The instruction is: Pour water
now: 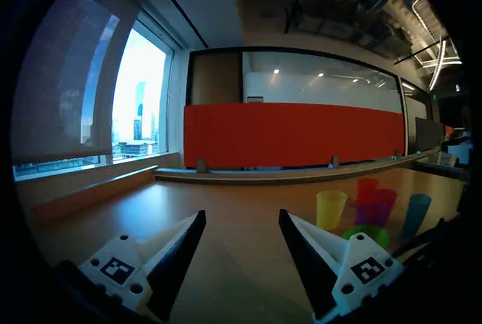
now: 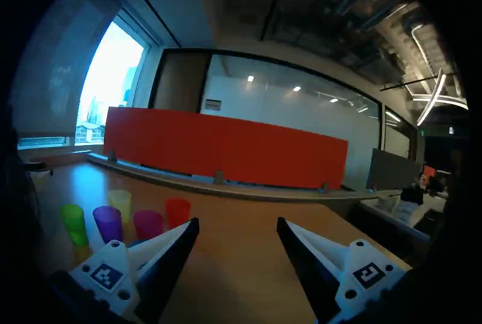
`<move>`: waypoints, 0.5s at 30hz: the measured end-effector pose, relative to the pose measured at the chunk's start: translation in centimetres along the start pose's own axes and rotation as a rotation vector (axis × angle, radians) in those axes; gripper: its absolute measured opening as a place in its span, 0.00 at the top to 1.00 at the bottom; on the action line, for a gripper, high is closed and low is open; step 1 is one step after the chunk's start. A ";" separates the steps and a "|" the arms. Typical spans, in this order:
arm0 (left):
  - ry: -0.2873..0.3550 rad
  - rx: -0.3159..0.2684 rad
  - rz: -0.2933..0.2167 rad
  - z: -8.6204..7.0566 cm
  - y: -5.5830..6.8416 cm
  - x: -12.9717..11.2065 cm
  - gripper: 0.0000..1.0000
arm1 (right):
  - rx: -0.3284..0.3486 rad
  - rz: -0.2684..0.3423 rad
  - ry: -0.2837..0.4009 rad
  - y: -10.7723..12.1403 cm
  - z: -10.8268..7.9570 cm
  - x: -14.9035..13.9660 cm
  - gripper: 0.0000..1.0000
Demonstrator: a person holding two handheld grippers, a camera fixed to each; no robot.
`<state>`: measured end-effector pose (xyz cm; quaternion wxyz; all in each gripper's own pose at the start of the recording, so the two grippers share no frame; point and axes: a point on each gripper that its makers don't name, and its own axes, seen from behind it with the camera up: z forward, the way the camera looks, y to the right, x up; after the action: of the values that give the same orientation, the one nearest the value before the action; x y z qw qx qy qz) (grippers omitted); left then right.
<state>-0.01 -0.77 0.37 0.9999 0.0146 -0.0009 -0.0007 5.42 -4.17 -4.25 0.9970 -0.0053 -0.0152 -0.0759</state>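
Hovering over bare wood with fingers spread wide and nothing between them: left gripper [image 1: 241, 223]; likewise right gripper [image 2: 237, 227], equally open, equally empty, both aimed across the desk [image 1: 181, 197]. Just past the left gripper's right-hand finger, standing upright in a tight cluster well short of the desk's far edge, six coloured plastic cups: yellow cup [image 1: 331, 208] nearest the gap, green cup [image 1: 366, 235] low and close beside that finger, purple cup [image 1: 372, 212] behind it, magenta cup [image 1: 385, 196] and red cup [image 1: 366, 189] at the back, blue cup [image 1: 417, 212] out on the right of the group. From the right gripper view, same cluster off beyond the left-hand finger, near but not touching. Farther out, red partition [image 1: 289, 134] running along the far edge, then window [image 1: 138, 107] away to the left. Contents of the cups impossible to tell from this angle. Judging by looks: thin-walled, light, smooth and tapered, so easy to tip, easy to squash, and prone to slipping upward out of a hard pinch. Best taken across the middle of the wall, below the rim, with gentle pressure and the neighbours cleared first; slower and steadier if full, for fear of sloshing.
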 end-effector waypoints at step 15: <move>0.000 0.001 0.001 0.0 0.0 0.0 0.10 | 0.015 0.005 0.055 1.2 0.0 0.7 0.00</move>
<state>0.01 -0.76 0.37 0.9999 0.0149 -0.0011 -0.0002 6.28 -3.14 -4.22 0.9972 0.0042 0.0115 -0.0732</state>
